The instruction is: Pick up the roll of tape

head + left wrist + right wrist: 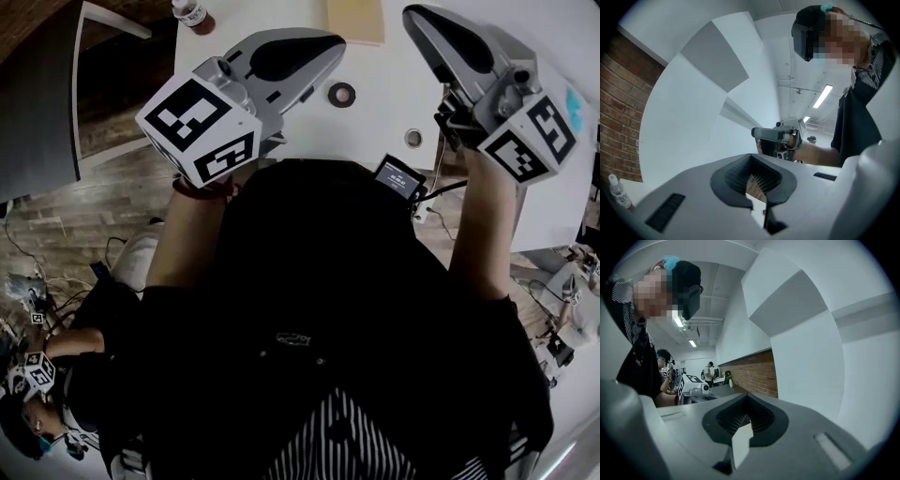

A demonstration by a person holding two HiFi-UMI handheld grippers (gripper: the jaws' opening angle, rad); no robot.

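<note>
Two closed grippers poised over the white table (375, 122), tape untouched.
We hold the left gripper (330, 47) and the right gripper (419, 21) roughly level above the table's near edge. Each has its jaws pressed together on nothing, probably because we have not yet lined up on a target. The roll of tape (341, 94) lies flat on the table between them, a small dark ring with an open centre, touched by neither.

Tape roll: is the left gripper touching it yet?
Apart. The head view shows a strip of bare white table between the tape roll and the left gripper.
</note>
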